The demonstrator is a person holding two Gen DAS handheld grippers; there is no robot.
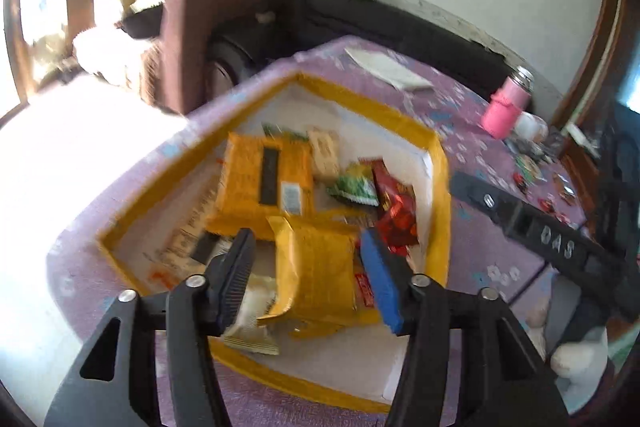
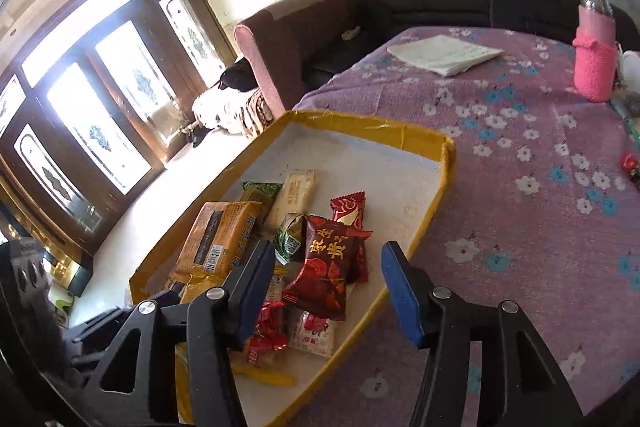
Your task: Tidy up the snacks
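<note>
At the lower middle of both wrist views we hold our two grippers above the shallow tray (image 2: 448, 147) with yellow taped rim, which collects the snacks on the purple flowered cloth (image 2: 520, 155). Our left gripper (image 1: 308, 267) stands open over a yellow packet (image 1: 320, 267), not pressing it. Our right gripper (image 2: 326, 287) is also open, with the red packet (image 2: 326, 263) lying free in the tray between its fingers. We judge more loose sweets (image 1: 552, 203) at the right edge still wait for sorting.

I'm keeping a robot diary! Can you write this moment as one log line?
left gripper: open, over yellow packet | right gripper: open, empty, above tray | snacks piled in tray
</note>
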